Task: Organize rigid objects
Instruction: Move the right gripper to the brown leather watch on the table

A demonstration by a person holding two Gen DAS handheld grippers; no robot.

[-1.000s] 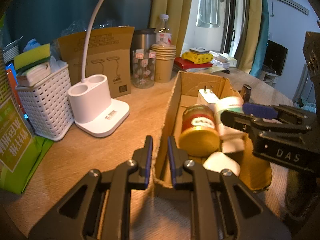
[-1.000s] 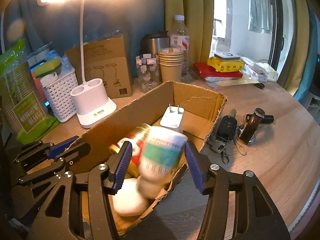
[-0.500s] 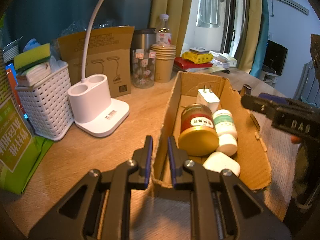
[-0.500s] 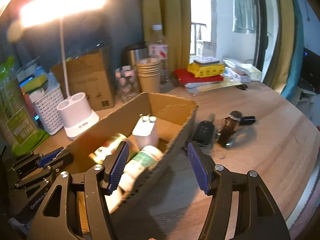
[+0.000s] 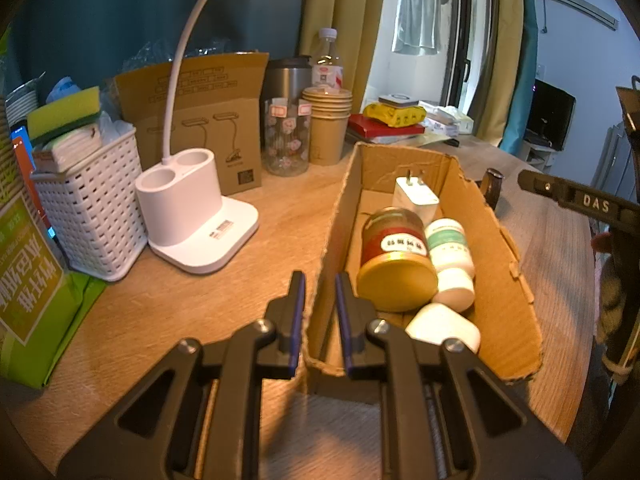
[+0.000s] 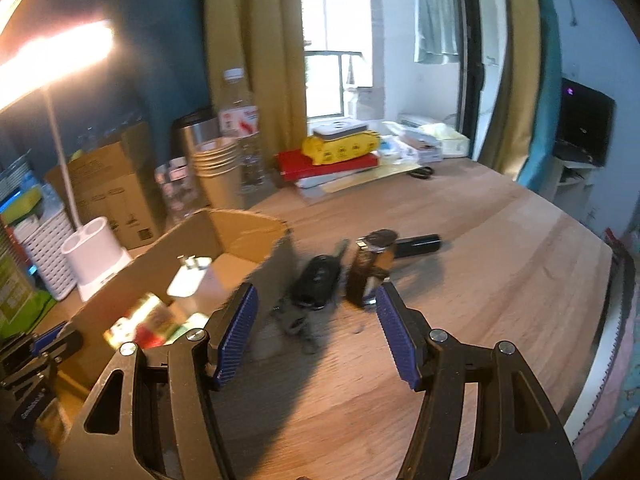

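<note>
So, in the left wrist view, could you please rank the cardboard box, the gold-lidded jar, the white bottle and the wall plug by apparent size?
1. cardboard box
2. gold-lidded jar
3. white bottle
4. wall plug, though it lies farther from the camera, so the last two places are unsure.

Both wrist views forward, close — share box [image 5: 496, 240] [image 6: 240, 228].

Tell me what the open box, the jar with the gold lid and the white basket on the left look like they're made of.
Box: brown corrugated cardboard, matte, with torn, ragged edges. Jar: the gold lid looks like painted metal with a soft sheen; the body under the red label is probably glass, though the label hides most of it. Basket: white moulded plastic in a perforated weave pattern, slightly glossy.
</note>
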